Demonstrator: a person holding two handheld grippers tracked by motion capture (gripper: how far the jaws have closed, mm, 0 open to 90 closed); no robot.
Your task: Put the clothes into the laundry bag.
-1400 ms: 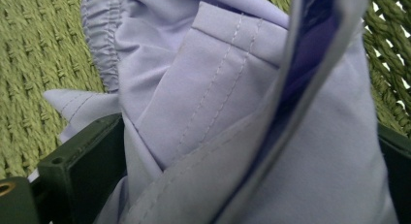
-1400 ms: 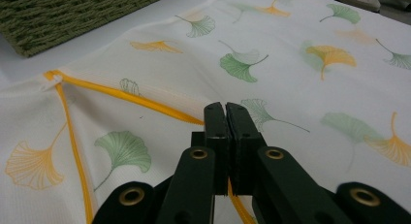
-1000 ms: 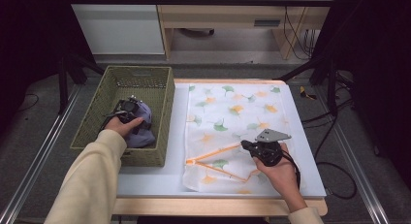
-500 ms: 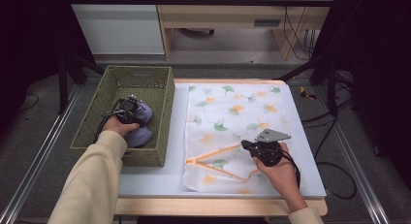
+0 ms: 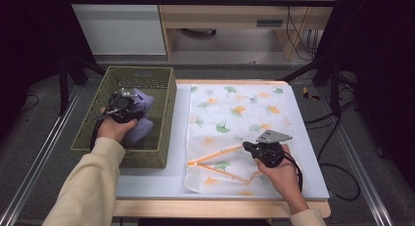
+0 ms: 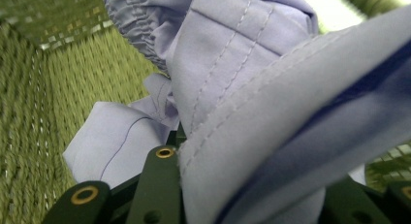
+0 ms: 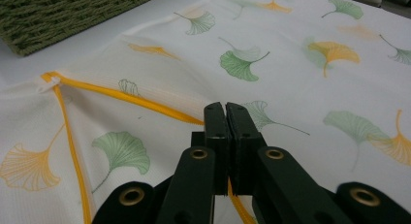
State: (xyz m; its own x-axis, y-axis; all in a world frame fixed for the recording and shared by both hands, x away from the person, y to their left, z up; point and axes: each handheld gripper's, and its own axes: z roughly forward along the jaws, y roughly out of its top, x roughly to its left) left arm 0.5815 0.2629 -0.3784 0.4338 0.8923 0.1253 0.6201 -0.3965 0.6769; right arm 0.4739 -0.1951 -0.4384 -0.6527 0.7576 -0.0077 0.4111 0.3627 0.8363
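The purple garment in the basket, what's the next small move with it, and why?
Probably lift the purple garment up out of the green basket and carry it toward the mesh bag. The left claw is shut on its fabric, while the right claw pinches the bag's orange-trimmed edge, seemingly to hold the opening.

Crumpled lilac garment [image 5: 139, 119] in the basket; leaf-printed mesh bag [image 5: 235, 118] flat, orange-edged opening lifted.

One woven basket [image 5: 161, 113], holding one lilac garment [image 5: 142, 119]. One leaf-printed mesh bag [image 5: 240, 113] on the worktop [image 5: 147, 177]. Two tools.
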